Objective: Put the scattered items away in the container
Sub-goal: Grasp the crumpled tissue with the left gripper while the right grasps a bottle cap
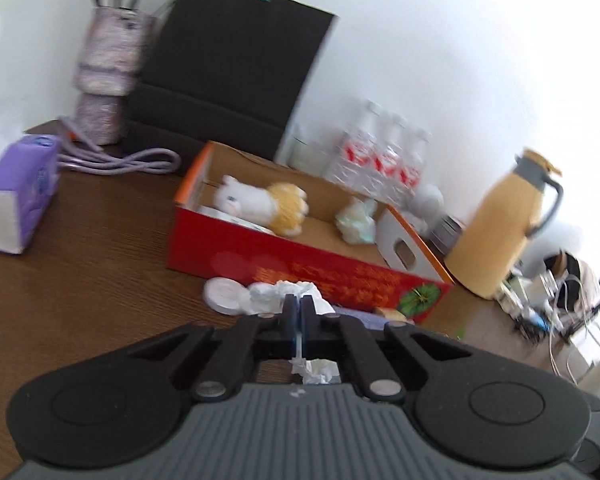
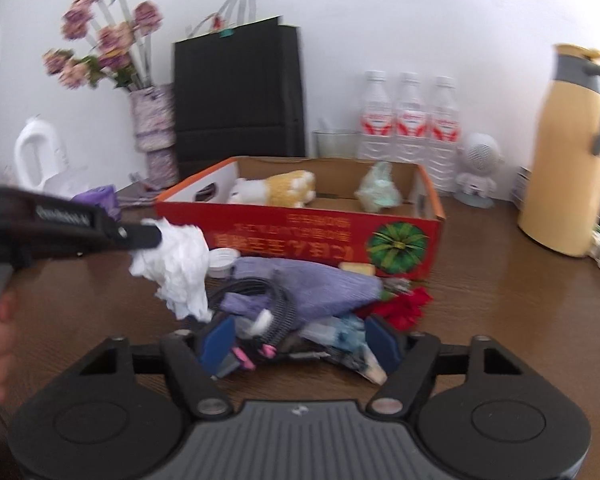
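Box (image 2: 300,236) top open, reachable from above | clutter pile (image 2: 300,296) crowds its front wall; thermos (image 2: 560,152) stands right; bottles (image 2: 410,120), bag (image 2: 236,92) behind | bare table (image 1: 80,280) left

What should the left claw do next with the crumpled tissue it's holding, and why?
Probably carry it over the red cardboard box and let go. The left claw is shut on the crumpled white tissue, clear of the table, while the open box already holds a plush toy and has bare floor to spare.
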Motion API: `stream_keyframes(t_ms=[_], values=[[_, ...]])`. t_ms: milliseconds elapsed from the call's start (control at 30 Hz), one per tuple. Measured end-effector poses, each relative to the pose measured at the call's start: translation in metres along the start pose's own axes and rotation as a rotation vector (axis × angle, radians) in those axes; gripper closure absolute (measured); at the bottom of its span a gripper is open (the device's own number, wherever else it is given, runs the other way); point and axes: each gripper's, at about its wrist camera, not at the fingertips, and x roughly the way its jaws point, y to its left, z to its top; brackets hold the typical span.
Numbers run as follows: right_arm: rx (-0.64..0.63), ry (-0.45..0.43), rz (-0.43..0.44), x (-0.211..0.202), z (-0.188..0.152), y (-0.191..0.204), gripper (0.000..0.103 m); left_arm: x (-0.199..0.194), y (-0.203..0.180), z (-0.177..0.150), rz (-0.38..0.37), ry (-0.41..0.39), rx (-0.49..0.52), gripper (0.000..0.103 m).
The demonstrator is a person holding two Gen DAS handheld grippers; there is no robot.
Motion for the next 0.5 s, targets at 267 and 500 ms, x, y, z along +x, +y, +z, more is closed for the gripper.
stream_keyframes(t_ms=[267, 500], values=[[-0.108, 0.067, 0.040, 0.051, 0.012, 0.036, 0.067, 0.000, 0.014, -0.017, 0.091, 0.069, 0.096, 0.100], [-0.168, 0.134, -0.023, 0.063, 0.002, 0.038, 0.084, -0.004, -0.002, -0.030, 0.138, 0.000, 0.292, 0.026]])
